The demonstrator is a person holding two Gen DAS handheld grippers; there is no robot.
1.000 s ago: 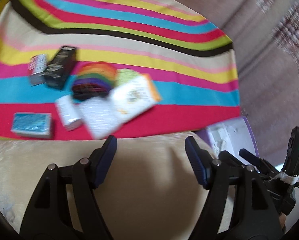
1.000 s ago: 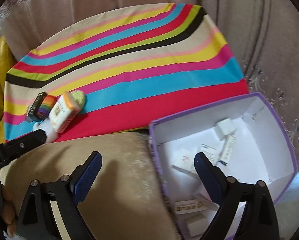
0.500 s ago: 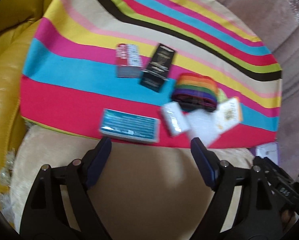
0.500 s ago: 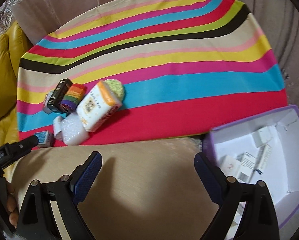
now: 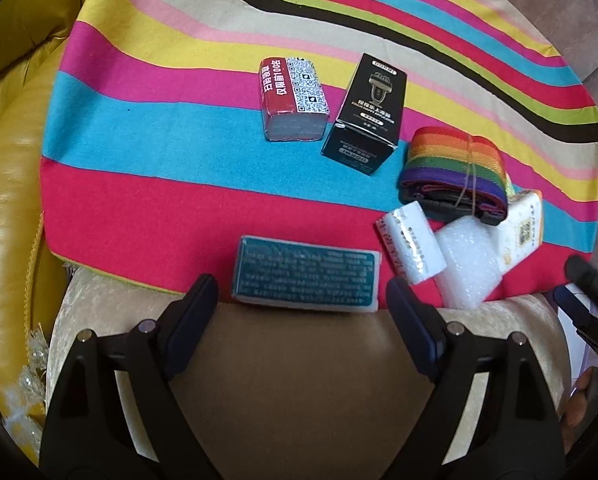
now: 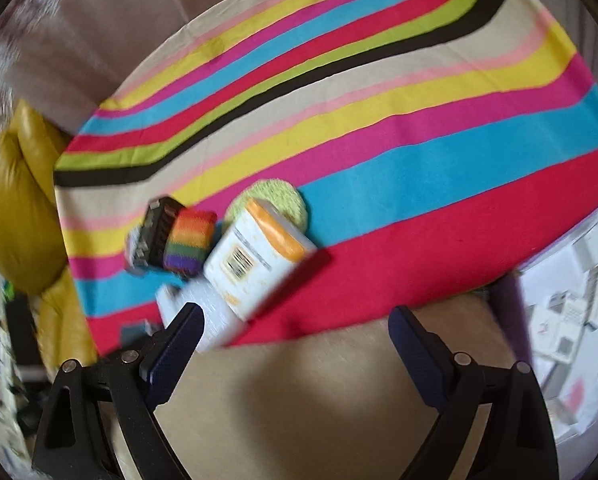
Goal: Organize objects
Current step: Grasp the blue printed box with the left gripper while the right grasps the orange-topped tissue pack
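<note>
My left gripper (image 5: 301,300) hangs just above a teal tissue pack (image 5: 305,275) at the striped cloth's (image 5: 147,152) near edge; its jaws are opening, with nothing pressed between them. Beyond lie a red tissue pack (image 5: 293,100), a black box (image 5: 365,114), a rainbow strap roll (image 5: 453,160), a small white pack (image 5: 411,246), a bubble-wrap piece (image 5: 467,260) and a white-and-orange box (image 5: 523,232). My right gripper (image 6: 295,328) stands open and empty over the beige cushion, with the white-and-orange box (image 6: 259,258) just ahead of its left finger.
A purple-rimmed white box (image 6: 571,320) holding several small cartons sits at the right. A yellow leather cushion (image 5: 7,184) borders the cloth on the left. A green round pad (image 6: 279,196) lies behind the white-and-orange box. The right gripper's tip (image 5: 591,280) shows at the left wrist view's right edge.
The left gripper swung left and down toward the teal pack, and its jaws widened. The right gripper swung left, away from the purple box, toward the clustered objects.
</note>
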